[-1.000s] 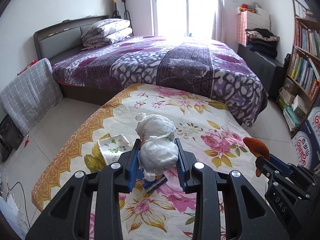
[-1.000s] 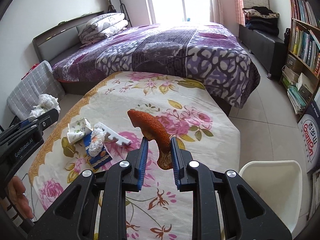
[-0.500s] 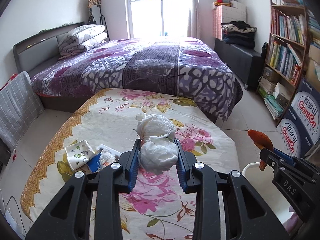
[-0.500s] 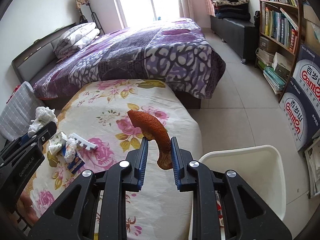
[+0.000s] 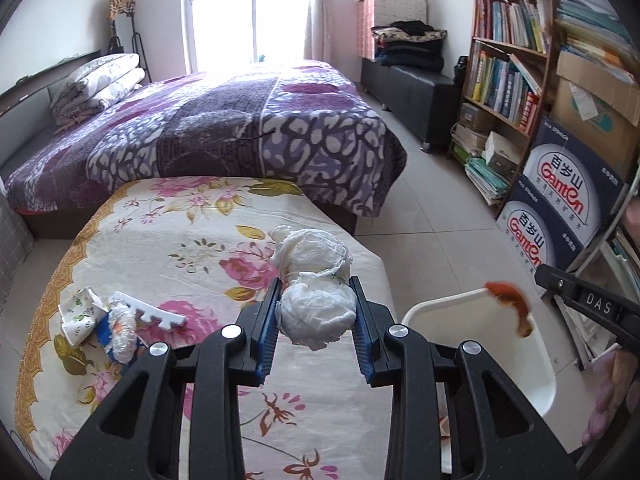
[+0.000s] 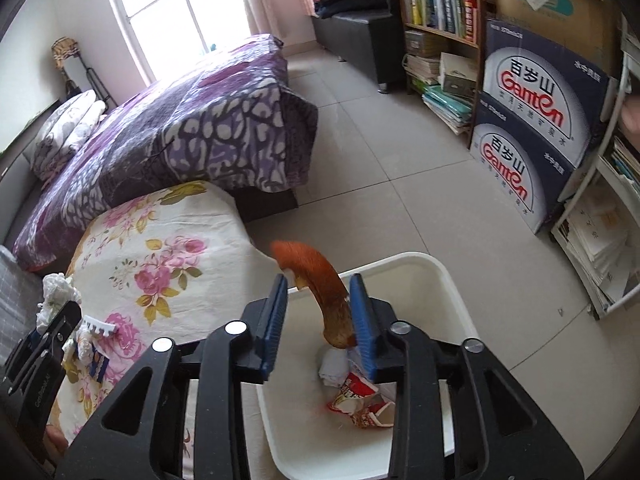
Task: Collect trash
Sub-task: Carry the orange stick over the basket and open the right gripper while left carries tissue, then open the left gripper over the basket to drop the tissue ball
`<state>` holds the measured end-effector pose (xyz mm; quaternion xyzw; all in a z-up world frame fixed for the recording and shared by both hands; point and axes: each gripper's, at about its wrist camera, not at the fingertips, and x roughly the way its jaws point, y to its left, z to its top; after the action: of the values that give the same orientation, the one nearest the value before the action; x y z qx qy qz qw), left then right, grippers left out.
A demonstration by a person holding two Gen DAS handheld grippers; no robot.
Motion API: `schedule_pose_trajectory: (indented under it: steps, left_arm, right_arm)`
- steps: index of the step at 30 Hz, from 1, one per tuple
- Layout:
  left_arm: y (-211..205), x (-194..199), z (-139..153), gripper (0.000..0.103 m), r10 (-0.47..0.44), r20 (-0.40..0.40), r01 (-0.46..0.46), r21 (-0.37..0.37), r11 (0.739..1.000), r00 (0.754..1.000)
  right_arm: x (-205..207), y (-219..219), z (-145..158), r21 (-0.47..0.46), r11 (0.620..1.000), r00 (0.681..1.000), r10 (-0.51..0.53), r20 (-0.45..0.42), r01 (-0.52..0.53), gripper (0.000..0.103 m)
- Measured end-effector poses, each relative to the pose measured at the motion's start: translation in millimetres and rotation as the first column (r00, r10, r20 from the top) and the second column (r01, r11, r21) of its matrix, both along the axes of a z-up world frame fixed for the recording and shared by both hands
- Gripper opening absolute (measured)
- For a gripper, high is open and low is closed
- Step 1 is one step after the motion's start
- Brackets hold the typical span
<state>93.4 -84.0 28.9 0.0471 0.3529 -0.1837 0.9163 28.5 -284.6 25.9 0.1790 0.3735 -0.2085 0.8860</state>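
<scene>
My left gripper (image 5: 315,285) is shut on a crumpled white wad (image 5: 316,312) above the right end of the flowered tablecloth (image 5: 192,240). My right gripper (image 6: 319,280) hangs over the white bin (image 6: 448,280) and its jaws are opening. An orange peel (image 6: 328,296) stands between them, leaning on the right pad and clear of the left one. A red-and-white wrapper (image 6: 356,396) and a white tissue (image 6: 332,364) lie in the bin. On the cloth lie a crushed paper cup (image 5: 78,312), a rolled tissue (image 5: 122,328) and a white toothed foam strip (image 5: 158,312).
A bed with a purple cover (image 5: 240,128) stands behind the table. To the right are a bookshelf (image 5: 508,60) and two stacked Ganten boxes (image 6: 528,120) on the tiled floor (image 6: 400,184). A black bench (image 5: 412,92) lines the far wall.
Both grippers have swung right, from over the table towards the bin. The right gripper now stands over the bin and its jaws have parted from the peel. The left still grips the wad.
</scene>
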Motion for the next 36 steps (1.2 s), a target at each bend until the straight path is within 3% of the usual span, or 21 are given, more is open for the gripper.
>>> schedule_pose_trajectory:
  steps: [8, 17, 19, 20, 23, 31, 36]
  left_arm:
    - [-48.9, -14.5, -11.0, 0.033, -0.15, -0.045, 0.15, -0.006, 0.989, 0.988]
    - [-94.7, -30.6, -28.1, 0.035, -0.31, -0.127, 0.309, -0.028, 0.951, 0.942]
    - [-101.9, -34.3, -31.0, 0.04, -0.351, -0.144, 0.347, -0.05, 0.936, 0.925]
    - [-104.9, -36.6, -31.6, 0.049, -0.364, -0.143, 0.36, -0.049, 0.931, 0.92]
    - [-110.7, -41.8, -31.5, 0.051, -0.387, -0.138, 0.385, -0.043, 0.922, 0.912]
    - [-95.4, -31.6, -32.3, 0.053, -0.328, -0.138, 0.328, -0.022, 0.944, 0.935]
    - [-68.9, -24.5, -26.5, 0.065, -0.211, -0.072, 0.214, 0.029, 0.976, 0.975]
  right_arm:
    - [-26.7, -38.5, 7.0, -0.03, 0.993, 0.993, -0.111, 0.039, 0.113, 0.058]
    - [-50.6, -73.8, 9.2, -0.004, 0.979, 0.977, -0.204, 0.063, 0.205, 0.073]
    - [-56.1, -79.8, 9.9, 0.002, 0.973, 0.971, -0.229, 0.073, 0.229, 0.078]
    - [-58.3, -81.0, 10.4, 0.002, 0.971, 0.969, -0.237, 0.075, 0.237, 0.079]
    - [-60.7, -86.0, 9.8, 0.012, 0.967, 0.964, -0.253, 0.078, 0.253, 0.08]
    - [-54.5, -80.4, 9.3, -0.009, 0.972, 0.969, -0.234, 0.077, 0.236, 0.09]
    - [-36.4, -53.7, 6.2, -0.072, 0.978, 0.98, -0.191, 0.058, 0.195, 0.095]
